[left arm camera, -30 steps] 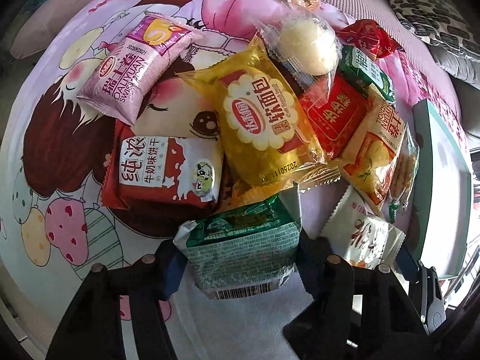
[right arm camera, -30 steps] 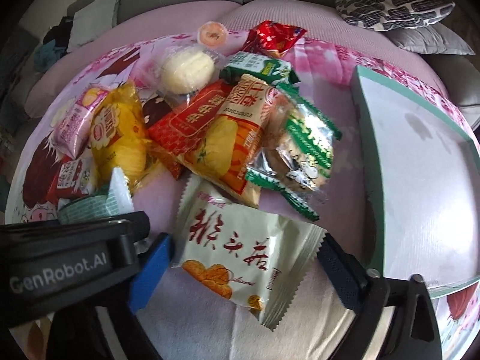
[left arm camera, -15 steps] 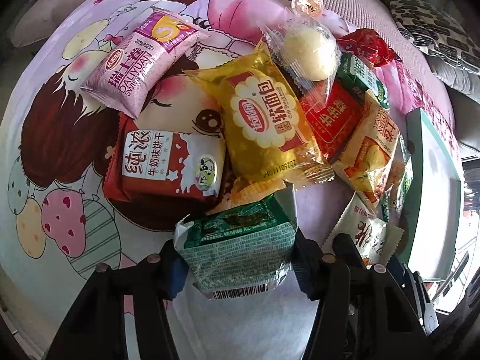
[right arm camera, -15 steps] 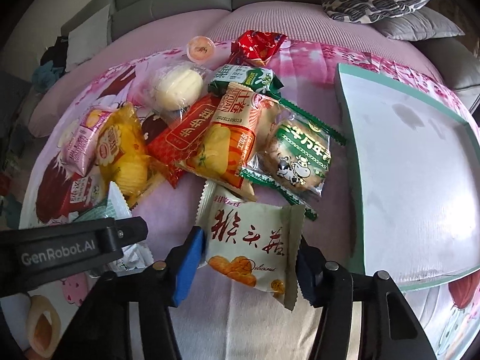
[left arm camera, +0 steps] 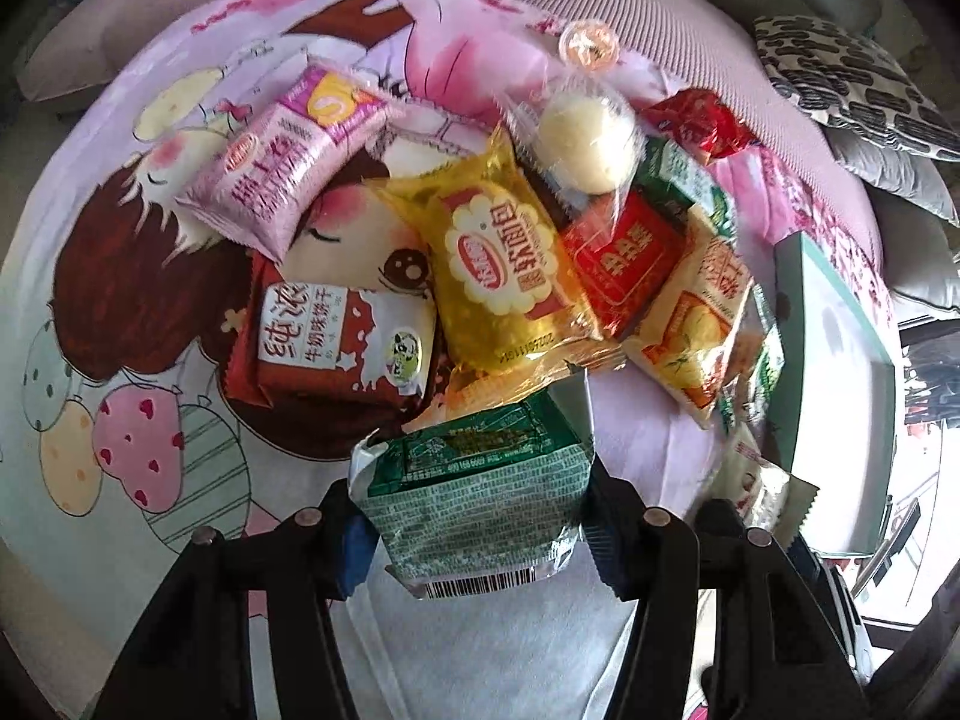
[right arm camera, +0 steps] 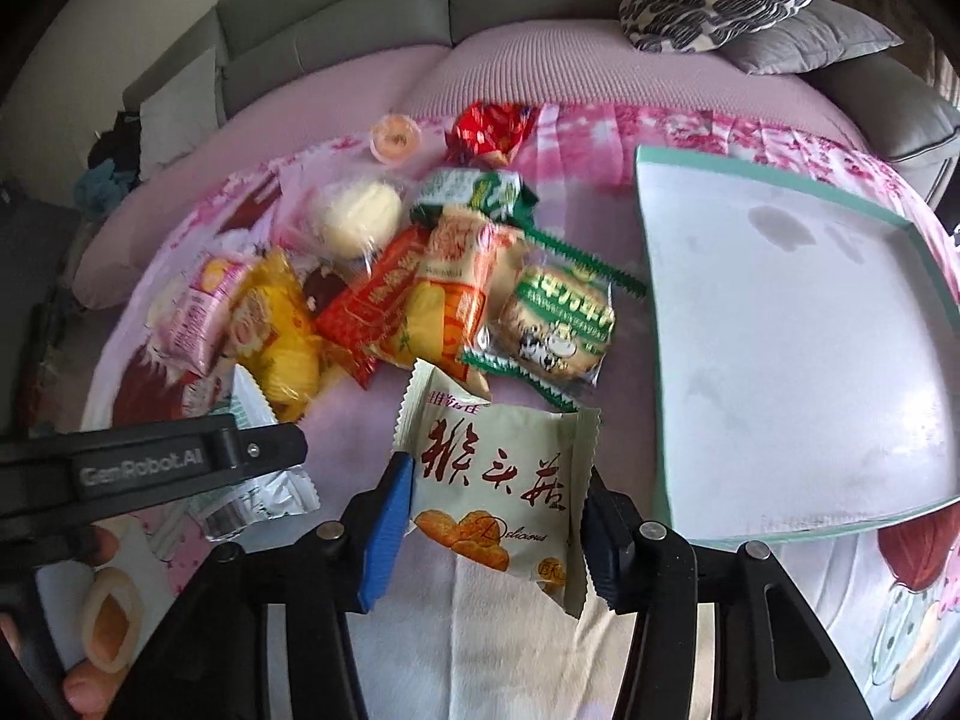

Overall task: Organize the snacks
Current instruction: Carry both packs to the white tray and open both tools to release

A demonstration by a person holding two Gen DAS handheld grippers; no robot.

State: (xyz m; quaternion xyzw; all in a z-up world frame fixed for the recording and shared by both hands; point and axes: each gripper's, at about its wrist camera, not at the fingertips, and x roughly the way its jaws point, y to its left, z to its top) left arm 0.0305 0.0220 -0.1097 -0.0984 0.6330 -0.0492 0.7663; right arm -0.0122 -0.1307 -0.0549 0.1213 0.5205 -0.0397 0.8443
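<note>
Your left gripper (left arm camera: pixel 474 516) holds a green snack packet (left arm camera: pixel 480 498); your right gripper (right arm camera: pixel 489 528) is closing, pads on a cream packet (right arm camera: pixel 495 486).

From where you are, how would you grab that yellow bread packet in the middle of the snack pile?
Probably take the yellow bread packet across its two long sides, coming straight down from above. It lies flat on top of the pile, label up, with nothing on it. Its ends are thin crimped seals that could slip, and a red packet crowds one side, so pinch near the puffy middle.
</note>
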